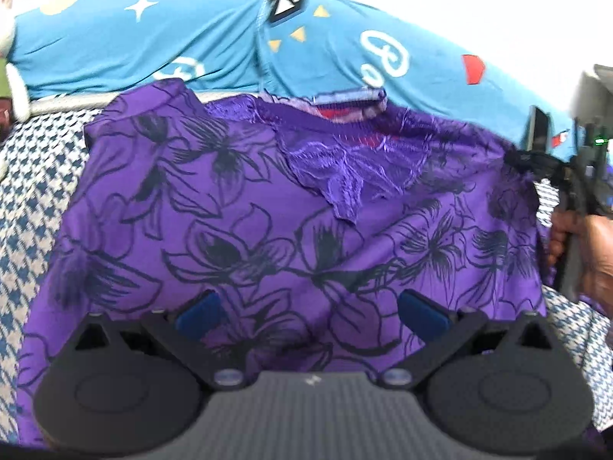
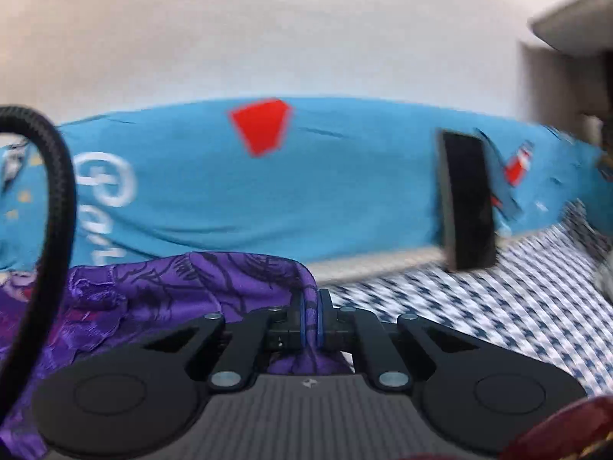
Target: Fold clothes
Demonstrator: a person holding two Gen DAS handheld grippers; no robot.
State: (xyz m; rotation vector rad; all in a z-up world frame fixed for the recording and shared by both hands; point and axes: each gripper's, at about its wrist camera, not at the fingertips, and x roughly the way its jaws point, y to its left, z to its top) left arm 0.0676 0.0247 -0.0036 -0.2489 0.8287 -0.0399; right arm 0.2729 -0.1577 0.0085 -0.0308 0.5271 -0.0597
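Purple floral top [image 1: 291, 230] lies spread on the houndstooth bedcover [image 1: 34, 176], its lace neckline [image 1: 345, 168] toward the blue printed bolster [image 1: 191, 38] that runs along the far side of the bed. Front faces up; lower hem is nearest the left camera.

Left gripper [image 1: 306, 310]: jaws spread wide, blue pads hanging just above the lower body of the top, holding nothing.

Right gripper [image 2: 311, 322]: jaws clamped on a bunched edge of the top, at the shoulder/sleeve end on the bolster side. Cloth rises out of the pads in a fold. In the left view the hand [image 1: 586, 257] on that gripper sits at the top's right edge.

Judged step: one corner pinched, second corner not yet taken. For a clean fold, the left gripper should probably close on the matching edge on the opposite side of the neckline, catching both layers, then both carry together. Keep tension even so the seam stays straight; lace may snag.

A dark block [image 2: 467, 199] leans against the bolster, well apart from the top.
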